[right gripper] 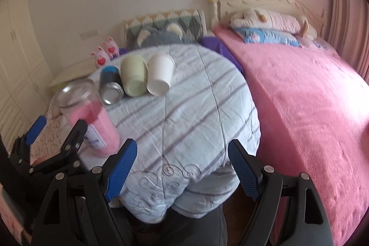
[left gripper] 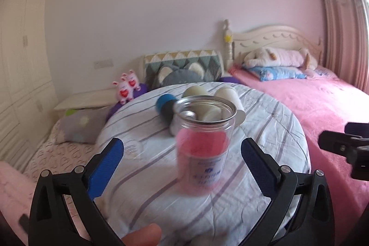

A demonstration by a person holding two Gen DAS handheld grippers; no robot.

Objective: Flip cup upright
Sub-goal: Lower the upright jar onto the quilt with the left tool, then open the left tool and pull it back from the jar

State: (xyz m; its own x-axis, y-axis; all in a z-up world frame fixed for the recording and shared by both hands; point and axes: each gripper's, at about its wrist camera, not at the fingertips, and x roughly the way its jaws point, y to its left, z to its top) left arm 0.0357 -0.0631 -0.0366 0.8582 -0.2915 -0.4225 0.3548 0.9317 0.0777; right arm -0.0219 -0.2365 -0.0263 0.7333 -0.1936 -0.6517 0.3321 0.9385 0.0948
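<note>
Cup-righting is judged nearly complete: the clear cup (left gripper: 204, 142), with a pink lower part and a blue-printed label, is seen blurred and roughly upright on the striped quilt (left gripper: 265, 130), mouth up. It sits between the spread blue pads of the left gripper (left gripper: 182, 167), which is released and not touching it. The right gripper (right gripper: 182, 170) is likewise spread wide, holding nothing, well apart from the cup. For a clean finish, withdrawal should be made straight back, since the soft quilt is judged an unsteady base. Behind the cup, a blue-and-black flask (right gripper: 110, 84), a pale green cup (right gripper: 133, 76) and a white cup (right gripper: 160, 76) lie on their sides. A pink bed (right gripper: 299, 96), plush toys (left gripper: 126, 85) and a cream wardrobe (left gripper: 20, 61) fill the room.
</note>
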